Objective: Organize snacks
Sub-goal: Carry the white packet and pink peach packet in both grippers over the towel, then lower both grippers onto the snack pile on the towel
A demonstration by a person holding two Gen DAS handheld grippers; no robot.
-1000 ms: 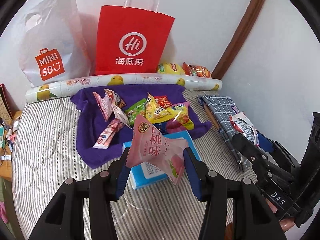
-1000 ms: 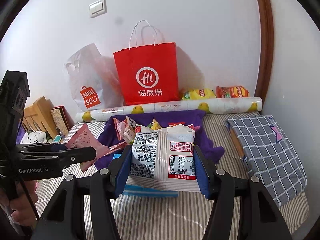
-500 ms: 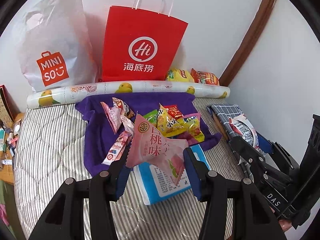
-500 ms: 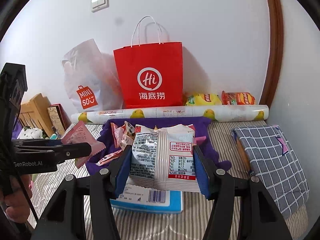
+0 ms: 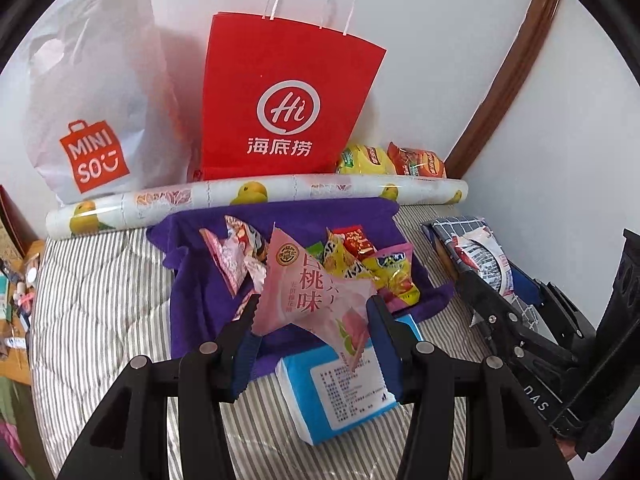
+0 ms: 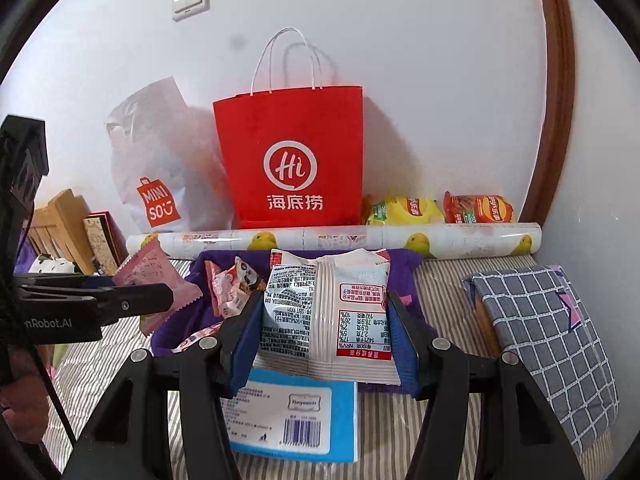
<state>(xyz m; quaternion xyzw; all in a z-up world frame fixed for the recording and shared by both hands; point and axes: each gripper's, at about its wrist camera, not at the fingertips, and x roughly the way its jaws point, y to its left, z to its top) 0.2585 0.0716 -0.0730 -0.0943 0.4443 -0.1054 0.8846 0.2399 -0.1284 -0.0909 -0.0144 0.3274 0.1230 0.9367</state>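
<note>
Here, low in each wrist view, the left gripper (image 5: 314, 322) has its jaws clamped on a pink peach snack packet (image 5: 308, 294), the right gripper (image 6: 326, 330) on a white snack packet (image 6: 328, 312). Beneath lies a blue box (image 5: 340, 392); beyond, loose snacks (image 5: 360, 264) on a purple cloth (image 5: 192, 288); farthest, a red paper bag (image 5: 284, 108).

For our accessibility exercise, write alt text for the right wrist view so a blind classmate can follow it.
The right gripper clamps a white snack packet above a blue box on a striped bed. Behind stand a red paper bag and a white plastic bag; at left, the left gripper holds a pink packet.
</note>
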